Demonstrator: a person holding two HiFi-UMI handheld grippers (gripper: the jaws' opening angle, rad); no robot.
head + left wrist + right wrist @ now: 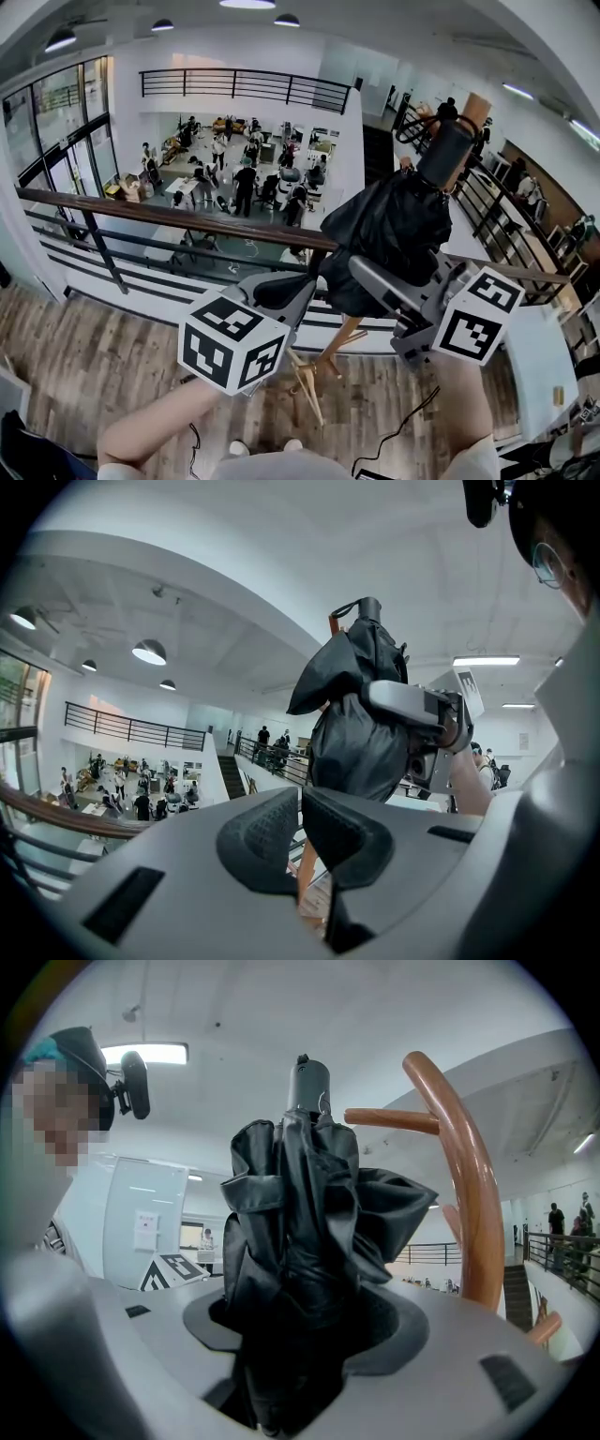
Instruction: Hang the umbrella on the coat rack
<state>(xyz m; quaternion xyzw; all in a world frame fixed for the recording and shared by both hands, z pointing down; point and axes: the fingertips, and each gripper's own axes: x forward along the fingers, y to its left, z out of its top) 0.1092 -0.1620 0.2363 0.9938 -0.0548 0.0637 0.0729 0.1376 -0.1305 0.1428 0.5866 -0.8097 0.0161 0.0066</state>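
Note:
A folded black umbrella (389, 230) stands upright with its dark handle (445, 150) at the top. My right gripper (370, 267) is shut on the umbrella's bunched canopy (300, 1232). The wooden coat rack's curved hook (464, 1176) rises just right of the umbrella, close to its handle (307, 1087). The rack's legs (323, 361) show below the umbrella in the head view. My left gripper (289, 289) hangs to the left of the umbrella (361, 714), apart from it. Its jaws (298, 829) are shut with nothing between them.
A dark railing with a wooden handrail (169, 217) runs just behind the rack, with an atrium full of people (244, 178) far below. Wood floor (94, 366) lies under my arms. A second railing (497, 216) runs along the right.

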